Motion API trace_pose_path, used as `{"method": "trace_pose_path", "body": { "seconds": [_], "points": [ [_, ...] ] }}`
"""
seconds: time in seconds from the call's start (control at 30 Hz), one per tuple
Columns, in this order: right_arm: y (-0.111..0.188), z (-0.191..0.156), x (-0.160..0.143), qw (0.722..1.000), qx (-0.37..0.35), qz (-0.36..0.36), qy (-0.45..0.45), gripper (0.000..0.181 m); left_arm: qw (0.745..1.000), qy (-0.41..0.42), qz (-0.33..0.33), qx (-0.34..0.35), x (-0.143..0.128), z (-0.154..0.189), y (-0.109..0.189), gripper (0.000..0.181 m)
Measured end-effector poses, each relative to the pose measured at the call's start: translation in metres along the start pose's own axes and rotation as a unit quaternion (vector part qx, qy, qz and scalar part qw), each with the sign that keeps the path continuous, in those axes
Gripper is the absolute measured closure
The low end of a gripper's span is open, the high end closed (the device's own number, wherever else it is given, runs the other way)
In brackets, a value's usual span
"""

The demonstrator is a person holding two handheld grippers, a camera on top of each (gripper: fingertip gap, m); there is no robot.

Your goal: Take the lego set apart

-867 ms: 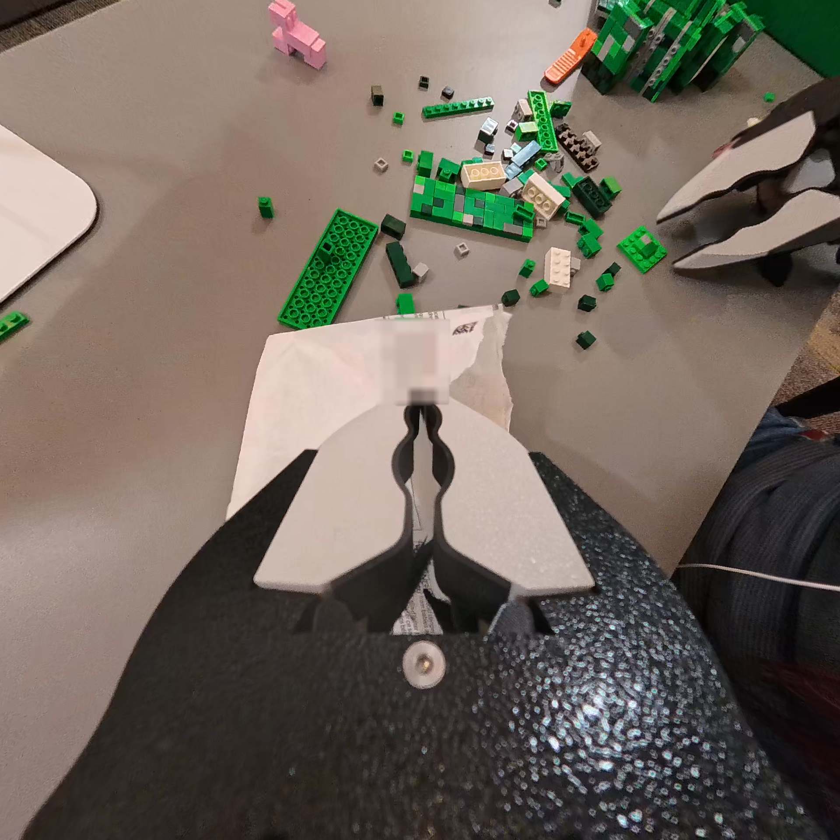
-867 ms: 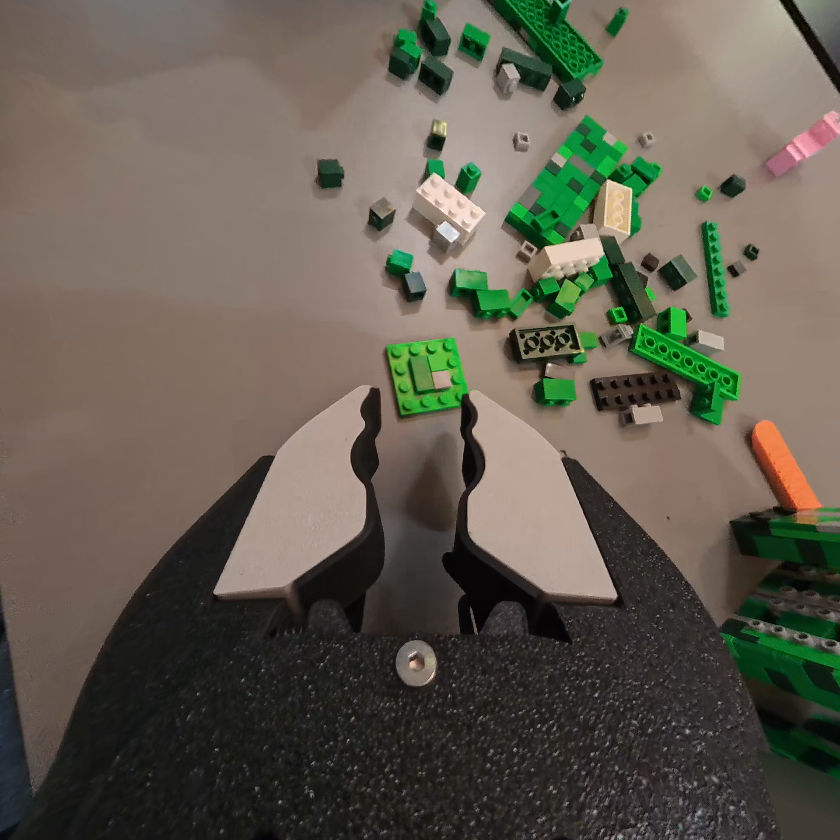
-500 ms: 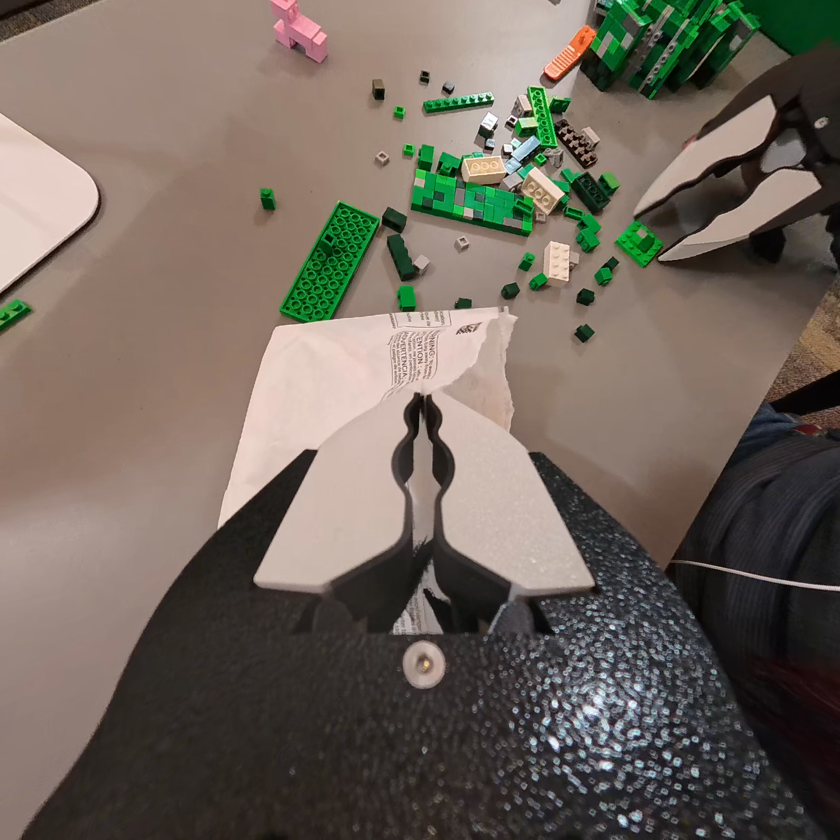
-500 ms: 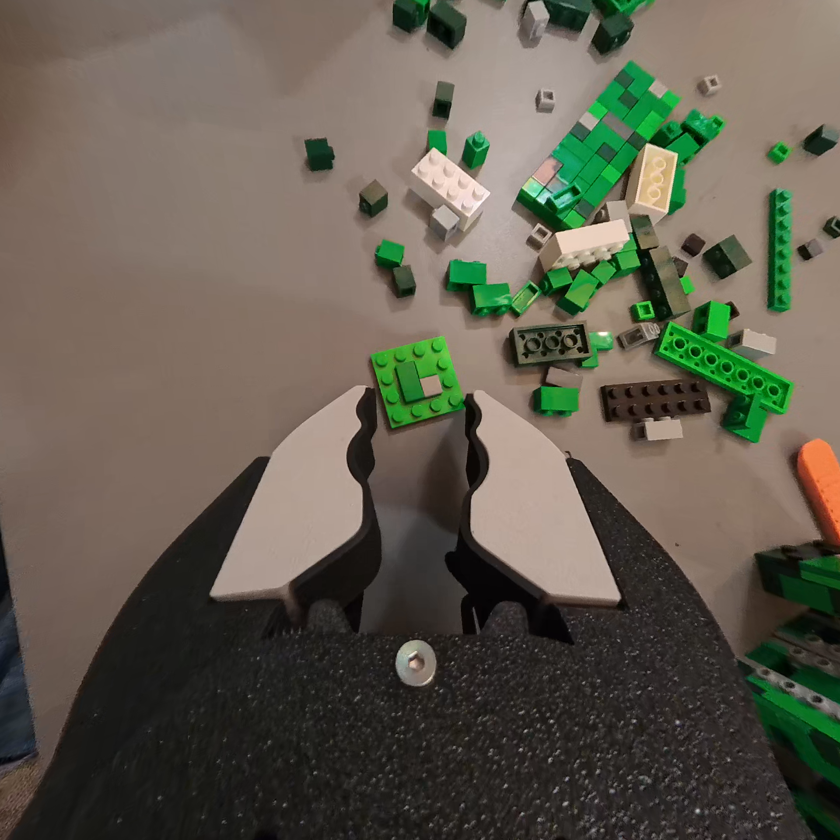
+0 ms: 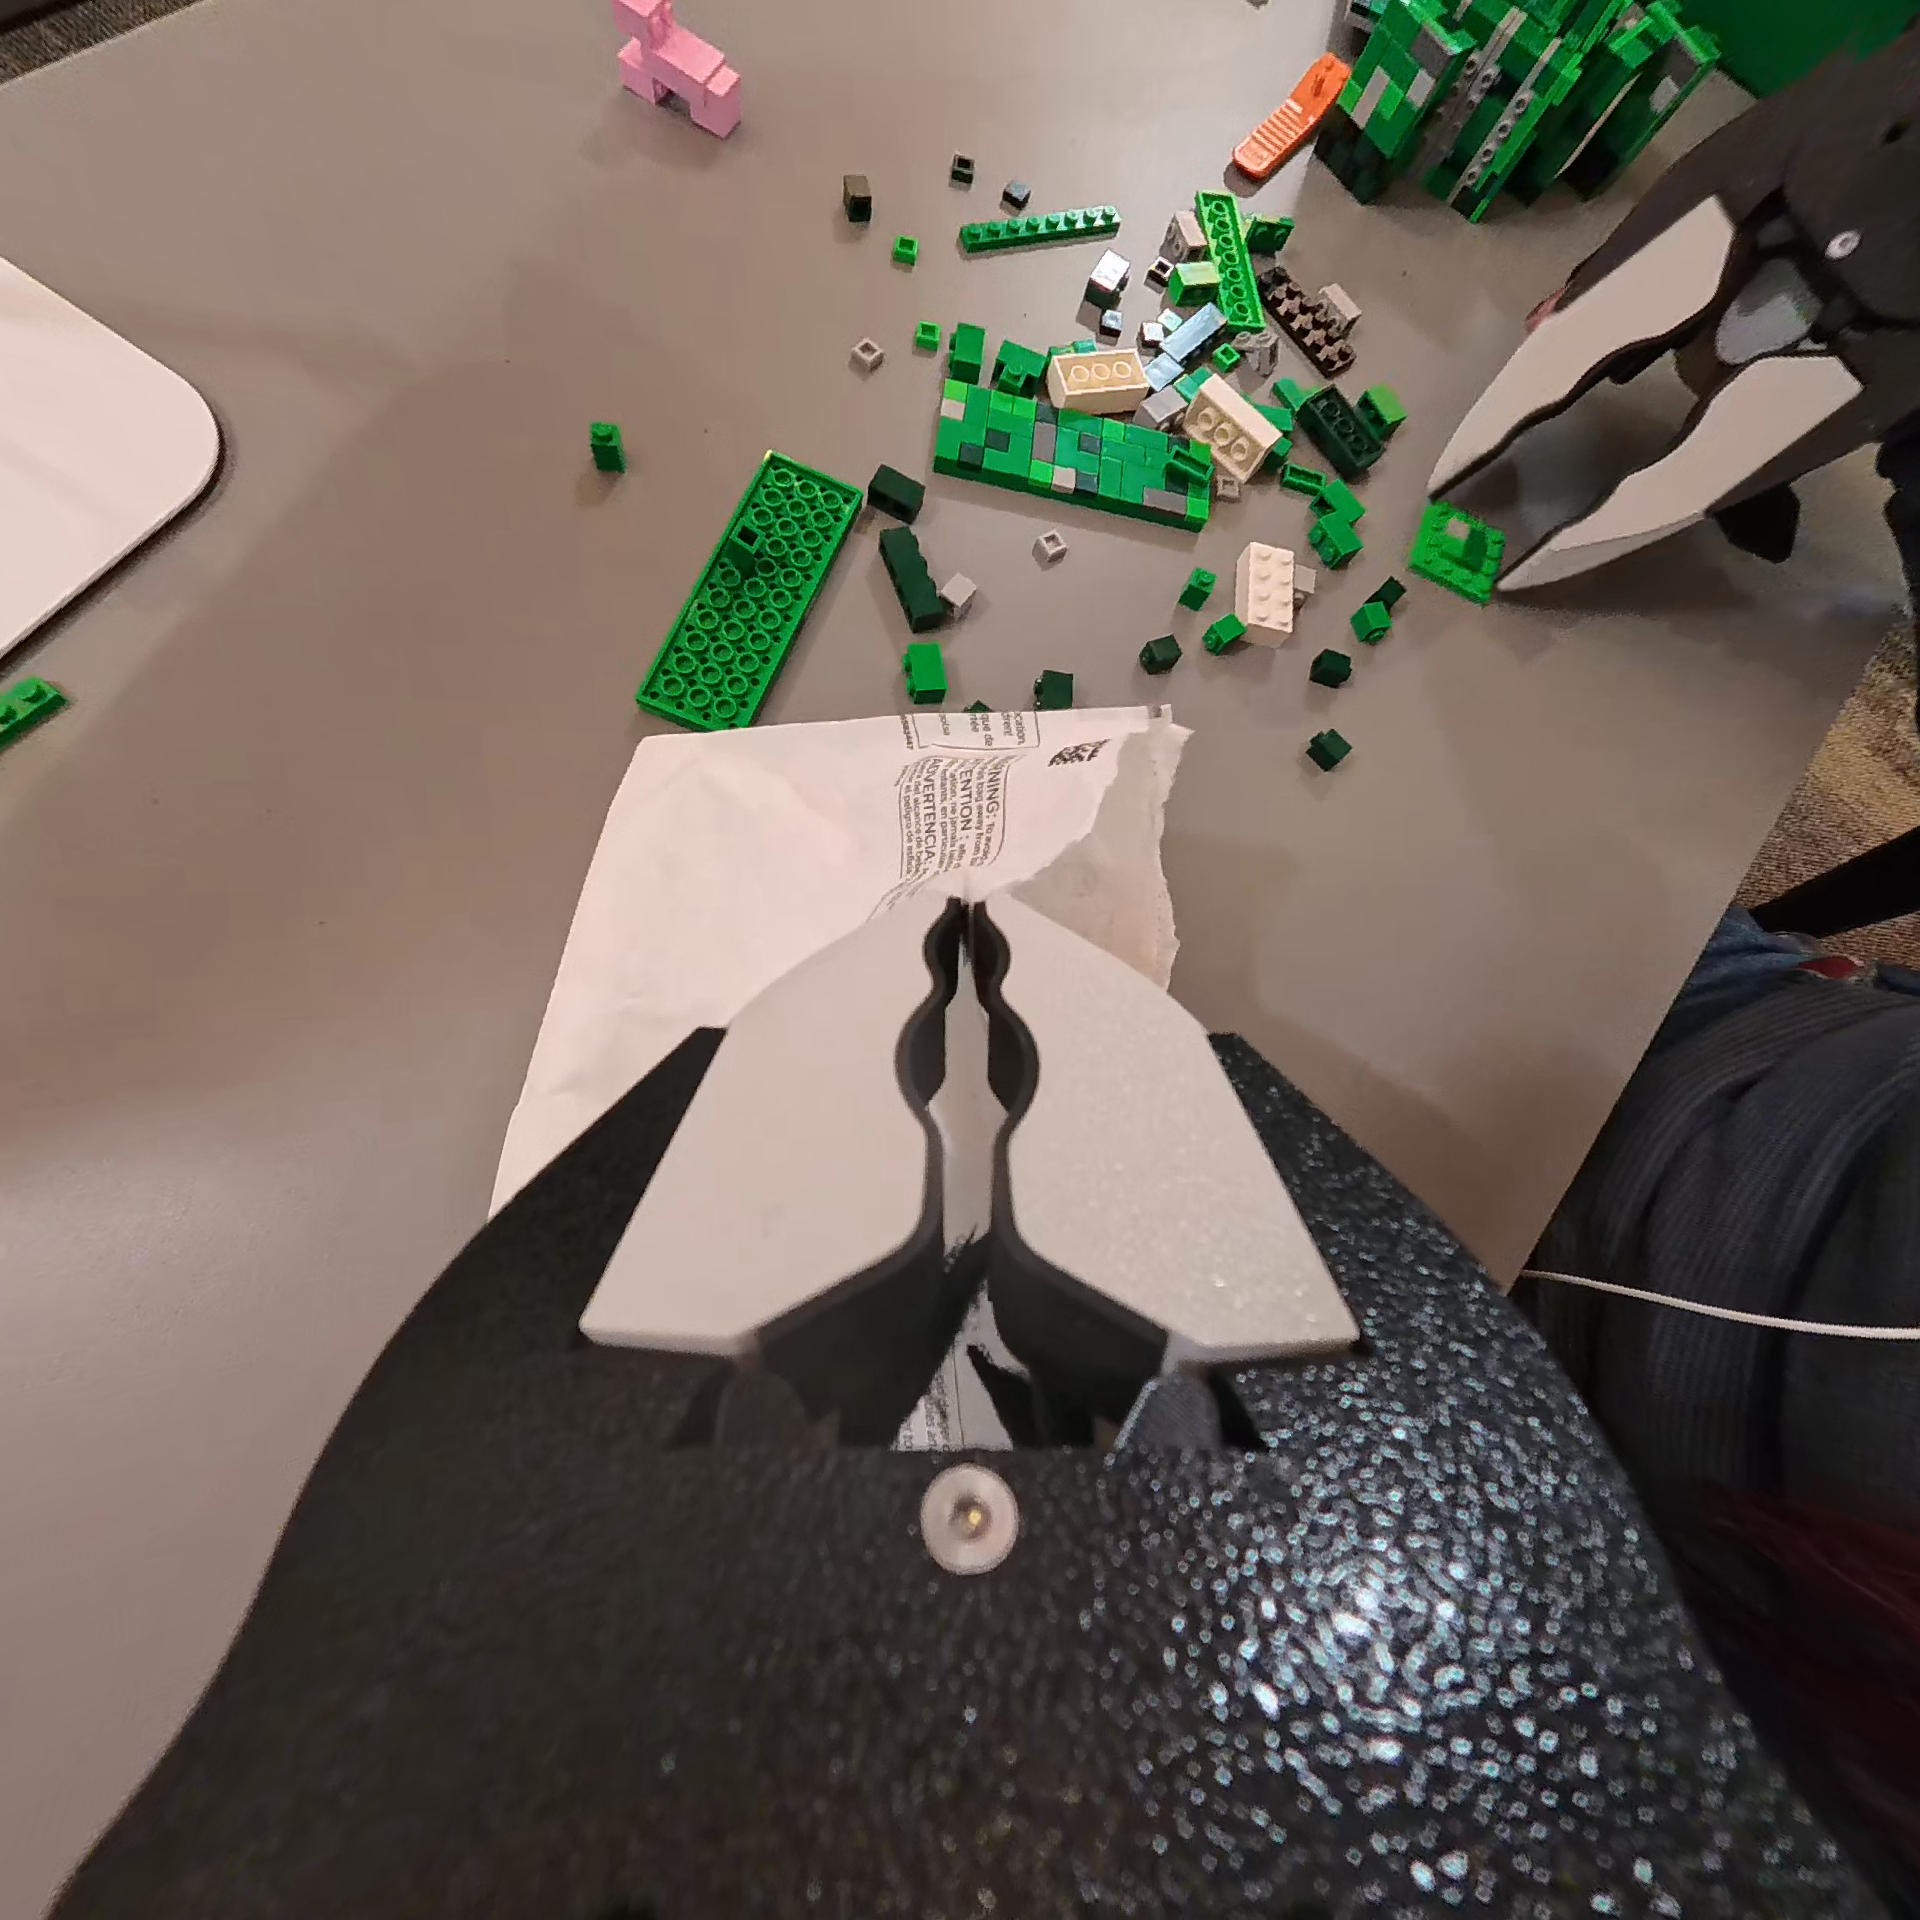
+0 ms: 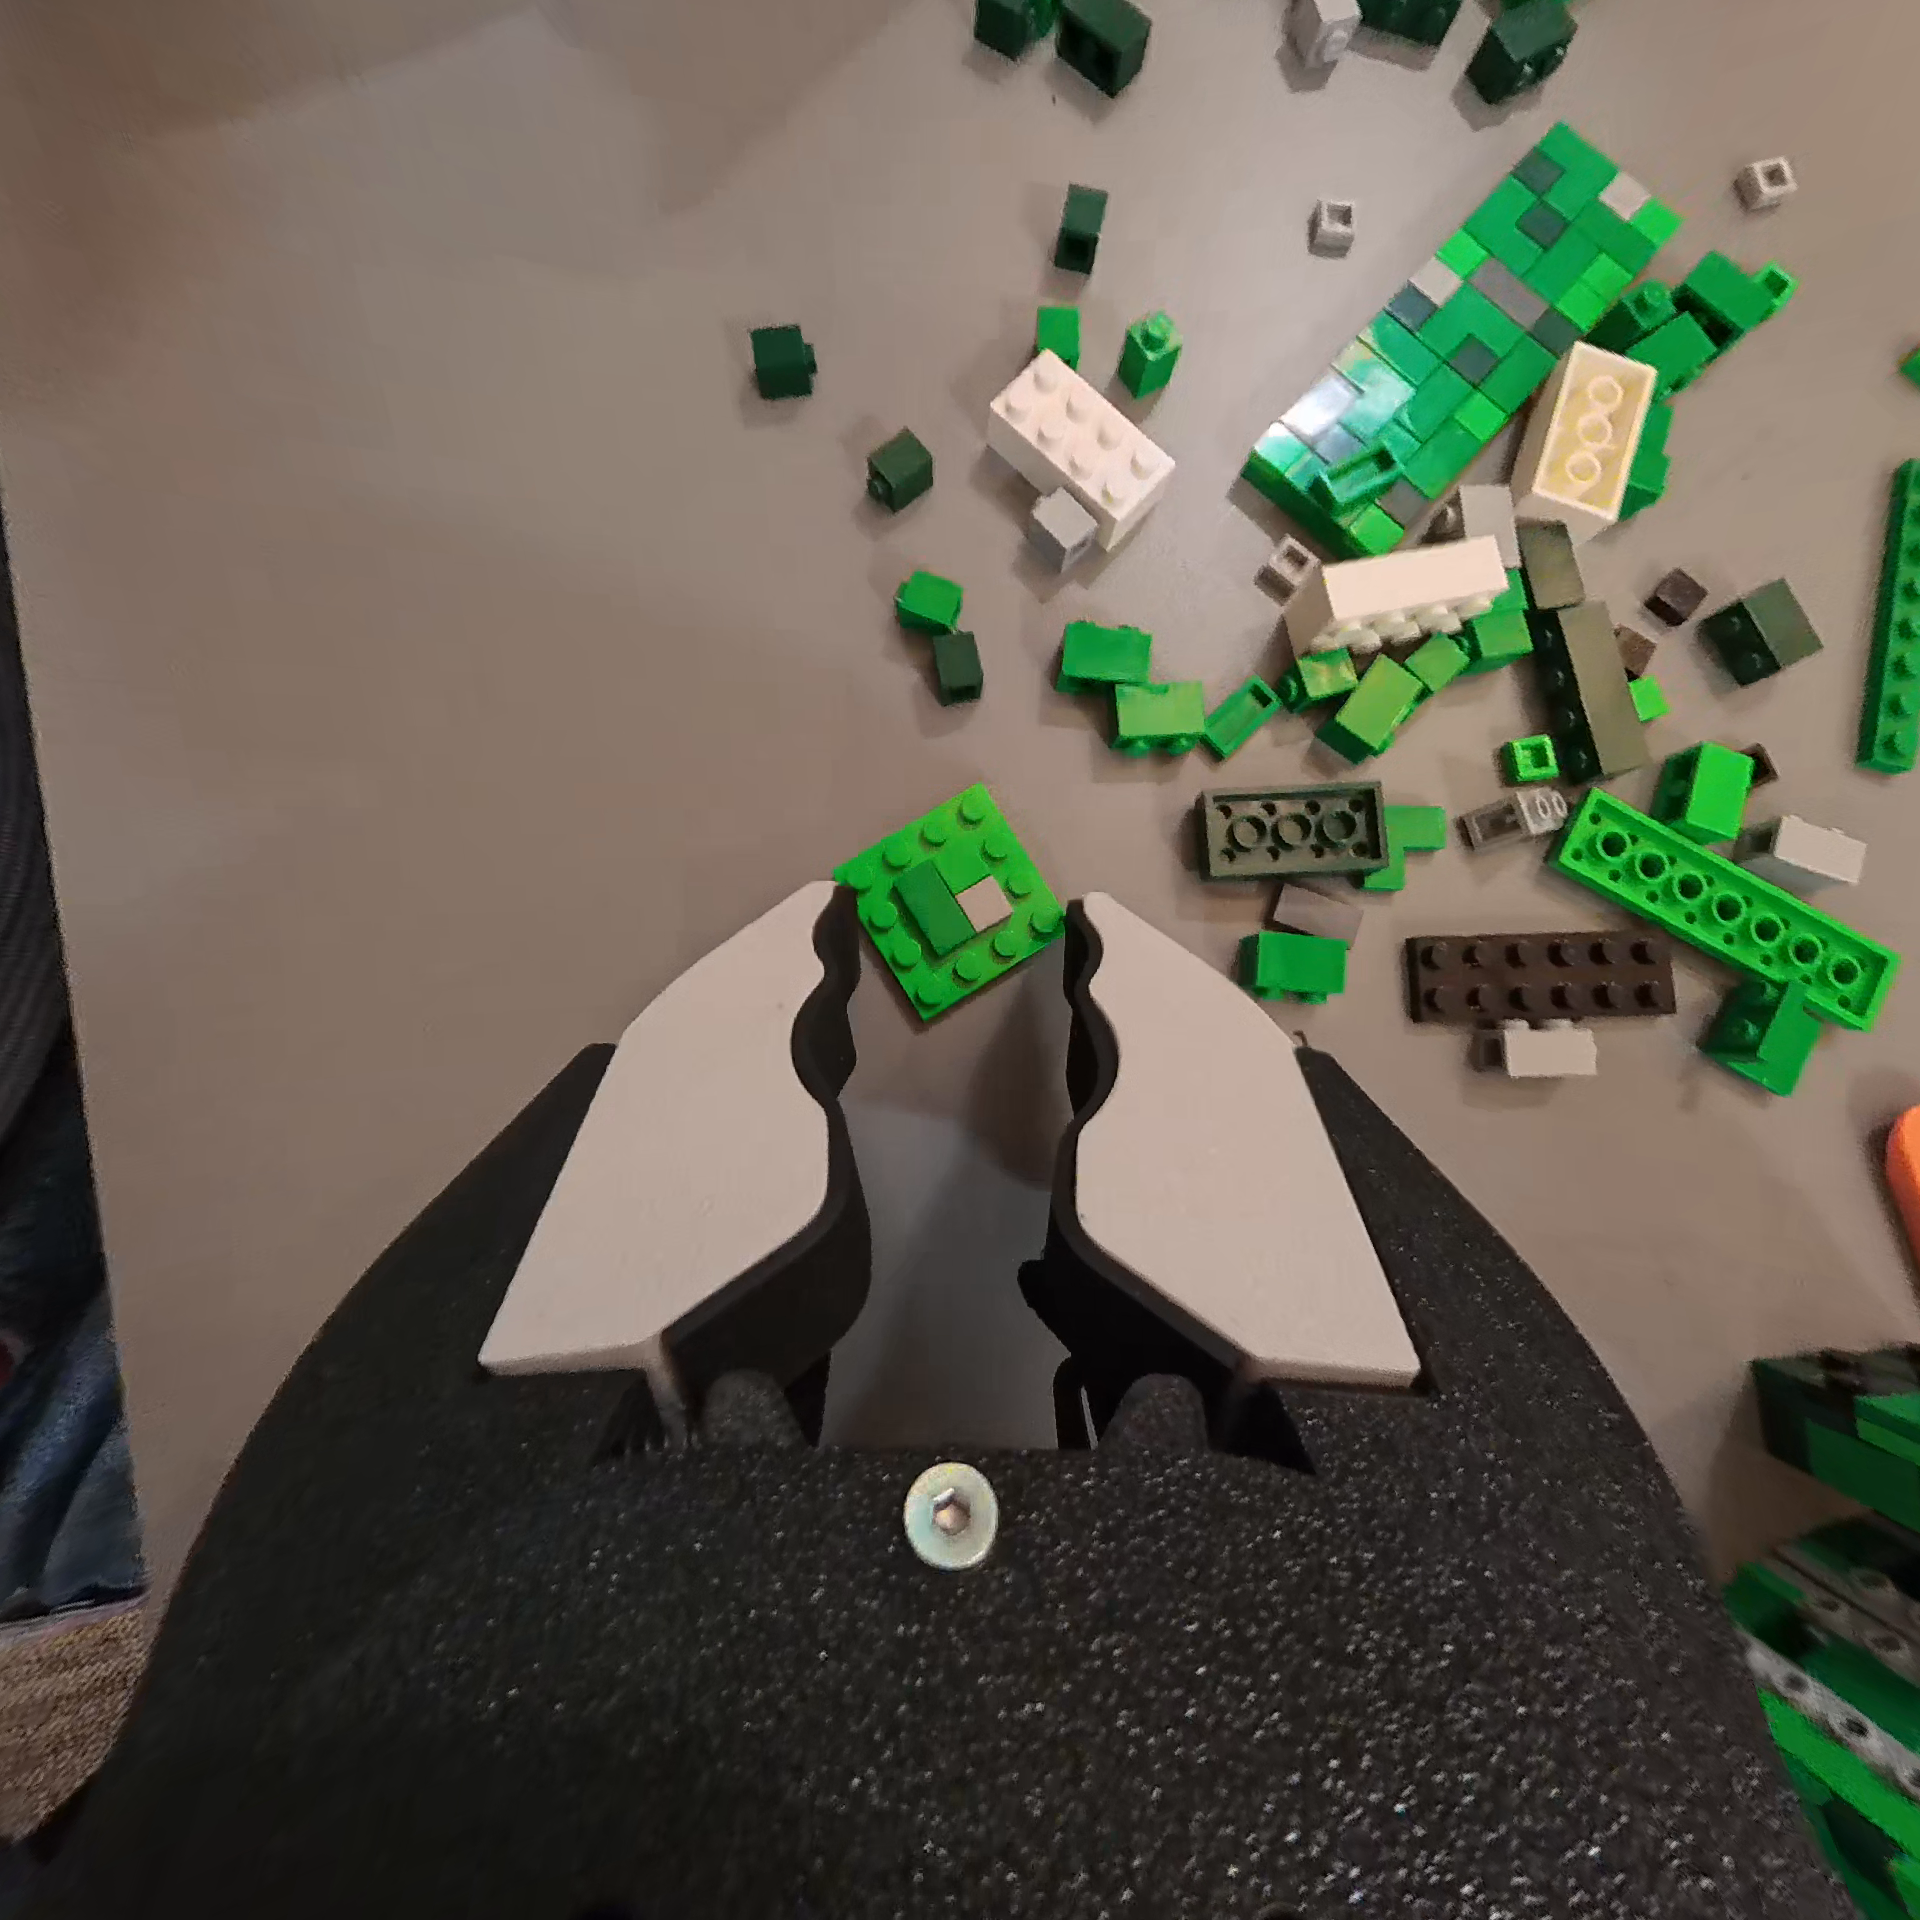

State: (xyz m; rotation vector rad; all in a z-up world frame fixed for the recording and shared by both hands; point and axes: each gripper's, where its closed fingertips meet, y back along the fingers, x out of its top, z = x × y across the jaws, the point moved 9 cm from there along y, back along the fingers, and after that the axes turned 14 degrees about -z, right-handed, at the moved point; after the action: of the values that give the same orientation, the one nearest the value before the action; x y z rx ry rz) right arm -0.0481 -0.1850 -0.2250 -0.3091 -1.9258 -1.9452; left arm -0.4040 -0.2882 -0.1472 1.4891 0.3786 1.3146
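1. Your left gripper is pinched together on a torn white paper bag; the paper runs between the jaws and fans out past the tips over the grey table.
2. Your right gripper stands apart at a medium gap, holding nothing. Its tips flank the near corner of a small square green plate, which carries a dark green tile and a grey tile. Whether either tip touches the plate cannot be told.
3. In the left wrist view the same right gripper shows at the far right, with the square plate just at its tips.
4. Just beyond the paper bag lies a long green baseplate, studs down, slanting away from the bag.
5. To the right of the baseplate, and beyond the square plate, loose bricks are scattered: a white two-by-four brick, a dark green brick turned underside up, a black plate and a green holed plate.
6. Farther on sits a mosaic panel of green and grey tiles, with two cream bricks at its far edge.
7. Beyond the panel, an orange brick separator lies beside the still-assembled green lego build.
8. Far left of that build stands a pink lego figure.
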Motion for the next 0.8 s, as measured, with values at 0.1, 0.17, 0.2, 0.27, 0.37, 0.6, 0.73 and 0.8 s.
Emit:
{"method": "trace_pose_path", "body": {
  "seconds": [0.1,0.17,0.2,0.27,0.37,0.6,0.73,0.8],
  "points": [
    [0.003,-0.001,0.002,1.0,-0.002,0.018,0.003,0.144,1.0,-0.001,-0.002,-0.001,0.0,0.0,0.0,0.18],
    [0.008,0.002,-0.001,0.999,-0.02,0.036,-0.013,0.145,1.0,-0.002,-0.002,-0.001,0.0,0.0,0.0,0.18],
    [0.011,0.004,-0.003,0.998,-0.032,0.047,-0.023,0.145,1.0,-0.002,-0.002,-0.001,0.0,0.0,0.0,0.18],
    [0.016,0.01,-0.007,0.995,-0.063,0.058,-0.042,0.146,1.0,-0.002,-0.002,-0.002,0.0,0.0,0.0,0.18],
    [0.022,0.018,-0.014,0.991,-0.111,0.045,-0.065,0.147,1.0,-0.002,-0.005,-0.003,0.0,0.001,-0.001,0.18],
    [0.031,0.039,-0.033,0.967,-0.194,0.019,-0.166,0.154,1.0,-0.006,-0.009,-0.005,0.001,0.002,-0.002,0.18],
    [0.036,0.046,-0.046,0.94,-0.256,0.015,-0.225,0.155,1.0,-0.005,-0.007,-0.005,0.0,0.001,-0.002,0.18],
    [0.04,0.049,-0.052,0.926,-0.281,0.025,-0.251,0.156,1.0,-0.004,-0.007,-0.006,0.0,0.001,-0.002,0.18]
  ]
}}
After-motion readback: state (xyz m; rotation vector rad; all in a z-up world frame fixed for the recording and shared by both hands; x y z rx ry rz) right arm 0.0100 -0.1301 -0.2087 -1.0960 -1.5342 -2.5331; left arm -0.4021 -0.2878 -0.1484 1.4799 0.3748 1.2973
